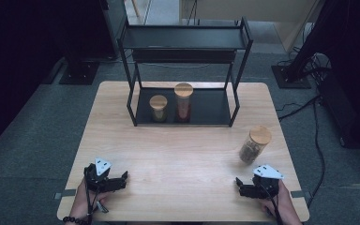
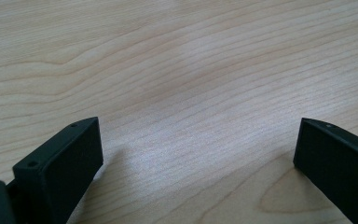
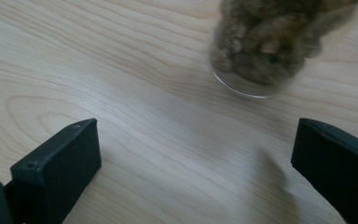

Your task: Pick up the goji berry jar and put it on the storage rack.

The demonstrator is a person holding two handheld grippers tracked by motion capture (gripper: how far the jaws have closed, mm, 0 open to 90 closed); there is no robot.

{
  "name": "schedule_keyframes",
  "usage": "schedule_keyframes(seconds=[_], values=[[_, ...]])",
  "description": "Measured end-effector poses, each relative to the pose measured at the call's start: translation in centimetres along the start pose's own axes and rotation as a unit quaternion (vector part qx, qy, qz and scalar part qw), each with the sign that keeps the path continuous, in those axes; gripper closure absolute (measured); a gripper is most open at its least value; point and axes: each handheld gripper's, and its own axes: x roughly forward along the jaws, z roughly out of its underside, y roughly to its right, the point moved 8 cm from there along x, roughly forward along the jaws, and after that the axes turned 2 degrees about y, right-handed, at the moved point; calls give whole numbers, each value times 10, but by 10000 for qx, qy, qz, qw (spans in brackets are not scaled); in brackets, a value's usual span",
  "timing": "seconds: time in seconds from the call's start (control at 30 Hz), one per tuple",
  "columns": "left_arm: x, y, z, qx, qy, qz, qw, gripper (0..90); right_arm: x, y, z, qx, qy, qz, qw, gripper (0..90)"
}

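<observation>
Left gripper (image 2: 198, 154) with its two black jaws spread wide apart, nothing between them, low over the pale wood-grain tabletop (image 2: 177, 70).

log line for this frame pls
left gripper: open, empty | right gripper: open, empty, near jar | jar: upright on table | rack: two jars inside

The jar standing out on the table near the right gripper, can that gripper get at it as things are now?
Probably yes: the right gripper is open, the jar stands just ahead of it, apart, with bare table between.
</observation>
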Motion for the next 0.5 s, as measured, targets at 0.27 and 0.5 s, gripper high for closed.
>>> schedule_keyframes(seconds=[0.27, 0.5], values=[[0, 0, 0, -2, -2, -9, 10000, 14, -4, 18, 5, 73, -25, 99, 9999, 8], [0, 0, 0, -11, -8, -1, 10000, 14, -8, 28, 10, 143, -27, 159, 9998, 8]])
